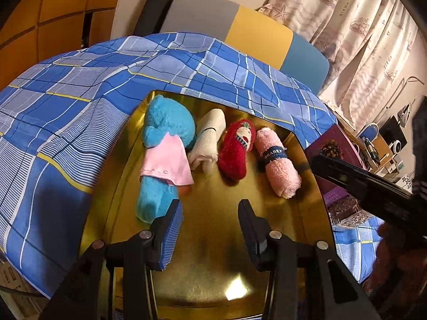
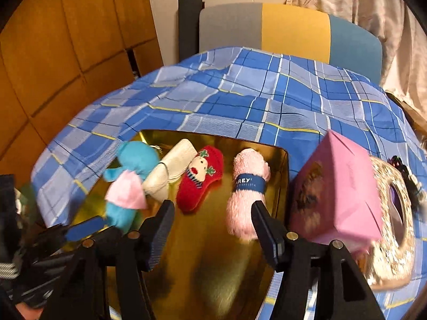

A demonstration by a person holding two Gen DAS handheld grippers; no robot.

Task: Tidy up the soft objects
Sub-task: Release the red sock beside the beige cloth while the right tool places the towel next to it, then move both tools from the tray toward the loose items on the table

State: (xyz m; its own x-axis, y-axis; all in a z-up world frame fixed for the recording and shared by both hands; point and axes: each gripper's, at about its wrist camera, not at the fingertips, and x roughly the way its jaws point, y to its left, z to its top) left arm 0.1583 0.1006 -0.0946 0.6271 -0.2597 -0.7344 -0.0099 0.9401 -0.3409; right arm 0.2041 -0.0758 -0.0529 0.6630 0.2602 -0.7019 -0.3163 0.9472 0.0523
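A gold tray (image 1: 213, 261) (image 2: 192, 253) lies on a blue plaid cloth (image 1: 66, 112) and holds a row of soft things. From left to right these are a blue plush toy with a pink cloth (image 1: 165, 144) (image 2: 128, 186), a white rolled towel (image 1: 208, 138) (image 2: 170, 170), a red plush doll (image 1: 237, 152) (image 2: 200, 178) and a pink rolled towel with a blue band (image 1: 277, 160) (image 2: 245, 192). My left gripper (image 1: 210, 208) hangs open over the tray's near part, its left finger beside the blue toy's foot. My right gripper (image 2: 212, 208) is open and holds nothing; the pink roll's near end lies by its right finger.
A pink-purple box (image 2: 344, 186) (image 1: 331, 144) stands right of the tray, with a glittery ring-shaped thing (image 2: 392, 226) beyond it. A chair back in grey, yellow and blue (image 2: 291, 29) rises behind the cloth. Wooden panels stand at the left and curtains at the right.
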